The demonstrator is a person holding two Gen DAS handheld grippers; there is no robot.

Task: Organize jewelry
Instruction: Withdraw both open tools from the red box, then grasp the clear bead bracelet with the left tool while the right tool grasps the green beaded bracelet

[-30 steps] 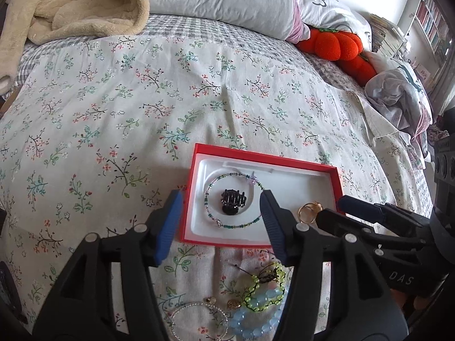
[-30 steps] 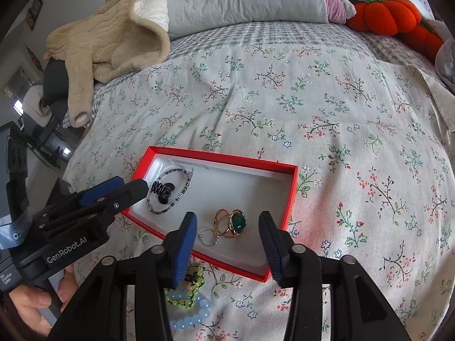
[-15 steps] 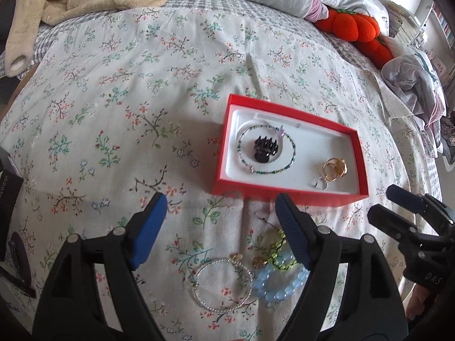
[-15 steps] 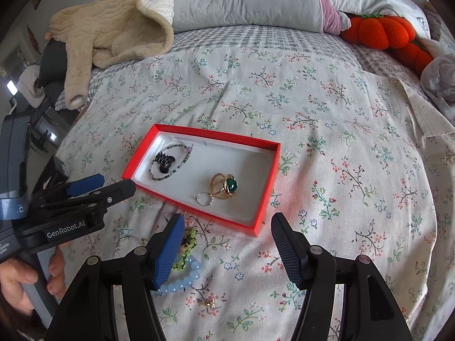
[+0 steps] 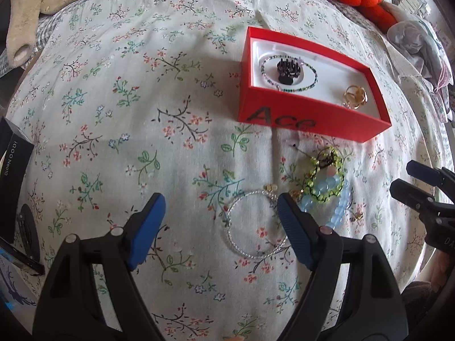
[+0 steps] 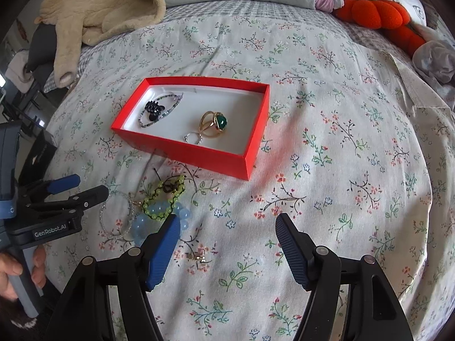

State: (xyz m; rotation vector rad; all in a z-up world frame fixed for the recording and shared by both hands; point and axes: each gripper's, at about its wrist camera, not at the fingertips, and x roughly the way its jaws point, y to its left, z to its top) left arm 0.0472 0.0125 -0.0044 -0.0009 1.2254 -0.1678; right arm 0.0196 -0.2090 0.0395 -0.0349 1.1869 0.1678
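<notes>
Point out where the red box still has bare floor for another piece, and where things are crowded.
Red box: bare white floor along its far wall and right end, beyond the green-stone ring. Crowded: left end, black hair claw inside the beaded necklace; and the bracelets heaped on the bedspread.

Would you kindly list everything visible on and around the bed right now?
Box: 1, red, mid-bed.
Beaded bracelet: 1, dark multicolour, in box around the clip.
Hair clip: 1, black, in box.
Gem ring: 1, gold with green stone, in box.
Thin ring: 1, silver, in box beside gem ring.
Clear bracelet: 1, silvery, on bedspread.
Bead bracelets: 2, green and pale blue, overlapping on bedspread.
Small charm: 1, gold, on bedspread.
Plush: 1, orange, by pillows.
Left gripper: jaws open.
Right gripper: jaws open.
</notes>
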